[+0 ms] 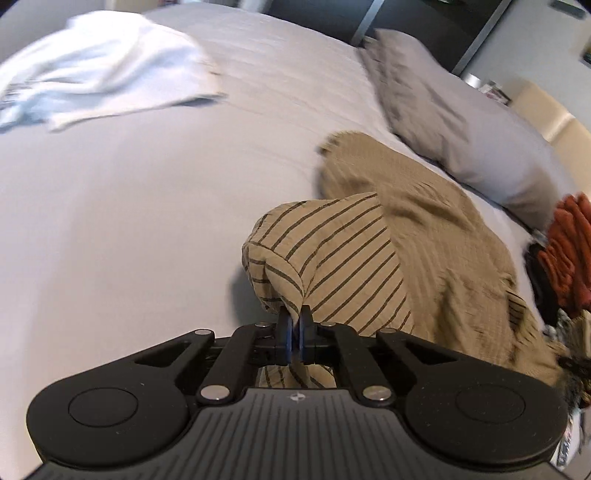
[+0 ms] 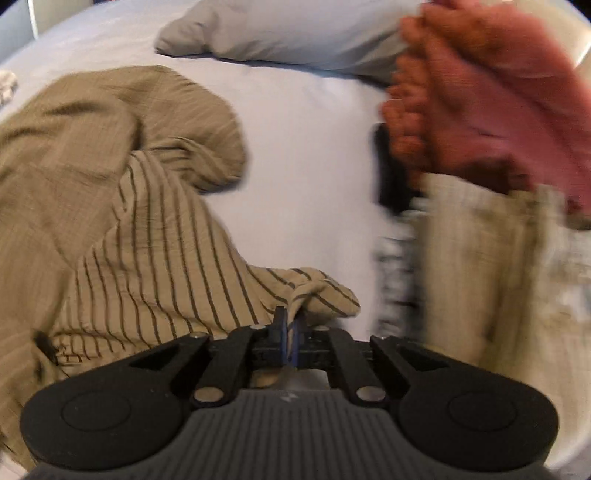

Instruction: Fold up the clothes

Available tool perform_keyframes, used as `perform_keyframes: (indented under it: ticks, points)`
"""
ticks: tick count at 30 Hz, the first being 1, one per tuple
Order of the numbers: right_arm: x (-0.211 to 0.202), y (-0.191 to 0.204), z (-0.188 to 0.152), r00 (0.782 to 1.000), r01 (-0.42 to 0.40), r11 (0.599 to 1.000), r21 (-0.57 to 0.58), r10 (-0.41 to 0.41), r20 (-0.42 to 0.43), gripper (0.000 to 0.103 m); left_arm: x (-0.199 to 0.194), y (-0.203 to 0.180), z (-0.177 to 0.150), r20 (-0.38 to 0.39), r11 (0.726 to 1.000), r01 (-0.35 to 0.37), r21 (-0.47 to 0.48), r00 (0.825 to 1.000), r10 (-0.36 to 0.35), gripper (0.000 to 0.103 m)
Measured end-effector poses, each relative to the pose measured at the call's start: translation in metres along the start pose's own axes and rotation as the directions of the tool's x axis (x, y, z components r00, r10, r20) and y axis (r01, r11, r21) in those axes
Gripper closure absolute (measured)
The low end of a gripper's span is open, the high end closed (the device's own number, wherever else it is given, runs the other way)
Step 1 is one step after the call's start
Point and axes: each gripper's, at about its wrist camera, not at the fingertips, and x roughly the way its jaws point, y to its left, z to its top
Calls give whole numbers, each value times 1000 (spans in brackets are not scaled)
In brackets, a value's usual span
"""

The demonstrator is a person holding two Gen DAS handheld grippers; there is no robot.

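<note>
A tan garment with thin dark stripes (image 1: 332,251) lies crumpled on a bed with a pale grey sheet (image 1: 129,221). My left gripper (image 1: 294,317) is shut on a bunched edge of this striped garment, with cloth pinched between the dark pads. In the right wrist view the same striped garment (image 2: 155,240) spreads to the left, and my right gripper (image 2: 290,321) is shut on another corner of it. Cloth runs down between the jaws of both grippers.
A white garment (image 1: 103,66) lies at the far left of the bed. A grey pillow (image 1: 461,122) sits at the head of the bed, also the grey pillow (image 2: 288,29). A rust-red knit (image 2: 480,99) tops a pile of clothes (image 2: 480,258) at the right.
</note>
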Motion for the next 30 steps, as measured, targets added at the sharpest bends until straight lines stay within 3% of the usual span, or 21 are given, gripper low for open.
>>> perform_keyframes:
  ticks: [5, 10, 13, 15, 17, 18, 19, 20, 25, 30]
  points:
    - [-23, -26, -25, 992, 127, 991, -42, -127, 7, 100, -46, 40, 3, 58, 991, -125, -48, 990, 128, 102]
    - [-40, -44, -47, 986, 169, 985, -30, -169, 6, 100, -74, 72, -1, 47, 964, -251, -89, 965, 256, 102]
    - [-45, -45, -56, 991, 132, 991, -29, -132, 4, 100, -77, 82, -5, 32, 956, -284, -73, 957, 287, 101]
    - [-50, -41, -62, 995, 98, 995, -33, -97, 26, 97, -77, 86, -10, 14, 956, -286, -58, 958, 288, 96]
    - [-55, -36, -67, 993, 106, 993, -53, -103, 48, 88, -81, 80, -13, 34, 942, -336, -20, 941, 336, 75]
    - [-58, -34, -69, 993, 110, 992, -63, -106, 60, 82, -85, 76, -15, 56, 937, -348, 9, 936, 347, 70]
    - [-63, -32, -71, 991, 111, 991, -73, -106, 79, 67, -90, 70, -17, 80, 936, -349, 32, 935, 346, 61]
    - [-69, -30, -74, 990, 107, 991, -78, -99, 99, 62, -95, 64, -19, 103, 936, -348, 56, 934, 342, 57]
    - [-84, -24, -82, 984, 48, 993, -107, -29, 176, 63, -106, 34, -37, 123, 943, -254, 214, 965, 232, 57]
    - [-87, -6, -87, 967, -59, 977, -205, 107, 231, 64, -101, -2, -72, 59, 907, -129, 402, 992, 115, 57]
